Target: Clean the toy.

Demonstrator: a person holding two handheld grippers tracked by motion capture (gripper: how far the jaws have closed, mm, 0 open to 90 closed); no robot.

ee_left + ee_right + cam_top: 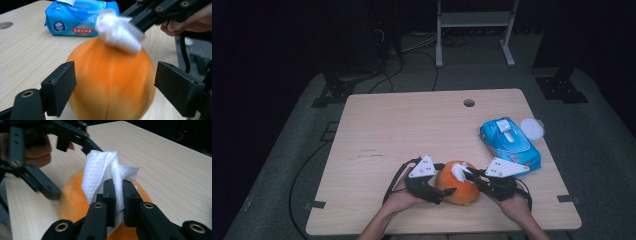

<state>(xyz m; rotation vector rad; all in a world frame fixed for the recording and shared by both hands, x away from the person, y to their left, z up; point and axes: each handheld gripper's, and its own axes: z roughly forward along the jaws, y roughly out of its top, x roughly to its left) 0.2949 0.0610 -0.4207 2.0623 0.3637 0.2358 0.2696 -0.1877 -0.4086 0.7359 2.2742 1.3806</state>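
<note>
Bare table (377, 130) lies open at our left. Our left gripper (443, 192) brackets the orange ball (459, 192) near the front edge, jaws apart; our right gripper (471, 174) pinches a white wipe (459, 170) atop it. The wipes pack (509, 141) crowds the right.

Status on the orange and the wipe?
Right tongs shut on white wipe, pressed to orange. Left tongs open astride it. Wipes pack clear.

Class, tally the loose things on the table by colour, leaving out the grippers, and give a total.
Orange: 1, the round orange fruit
White: 2, the wipe pinched in the right gripper, and the round lid
Blue: 1, the pack of wet wipes
Total: 4
</note>
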